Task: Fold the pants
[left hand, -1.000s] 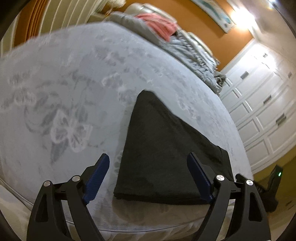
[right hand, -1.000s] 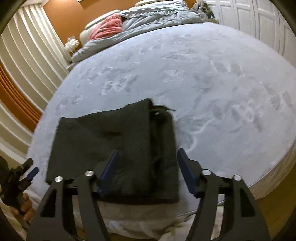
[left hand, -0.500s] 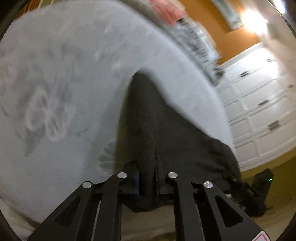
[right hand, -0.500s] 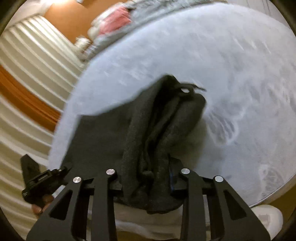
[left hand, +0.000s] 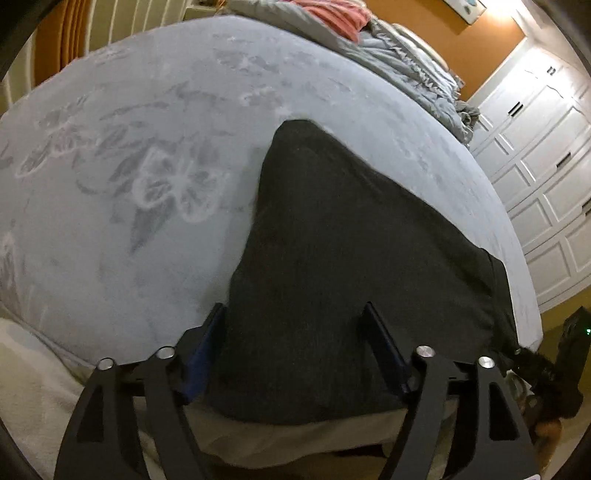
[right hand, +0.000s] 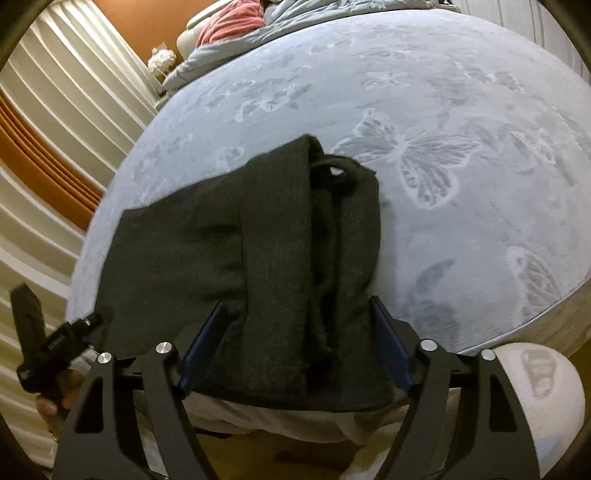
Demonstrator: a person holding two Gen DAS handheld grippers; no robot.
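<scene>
Bedroom setup with orange walls, and pretty much everything sits on a big bed (left hand: 155, 229) covered in a pale blue-grey spread with butterfly and leaf patterns pressed into it. White panelled closet doors (left hand: 546, 177) run along one side in the left wrist view, and cream pleated curtains (right hand: 62, 122) fill the other side in the right wrist view. Up at the head of the bed there's a rumpled grey duvet (left hand: 399, 62) with a pink blanket (right hand: 232, 18) bunched on top of it.

Now the pants (left hand: 343, 266): dark charcoal, already folded into a compact stack, lying flat right at the near edge of the bed. From the right side you can see the layered end of the stack, with a drawstring loop (right hand: 334, 166) poking out at the far corner.

Both tools are at that near edge. The left gripper (left hand: 295, 332) has its jaws spreading apart, one blue pad just off the left edge of the fabric, the other over the cloth; the pants lie between them but aren't pinched. Same deal with the right gripper (right hand: 297, 328): jaws opening wide, straddling the thick end of the stack with the cloth between the pads, lying loose and not squeezed.

A white rounded thing with a printed mark (right hand: 535, 398) sits low beside the right gripper, can't tell what it is.
</scene>
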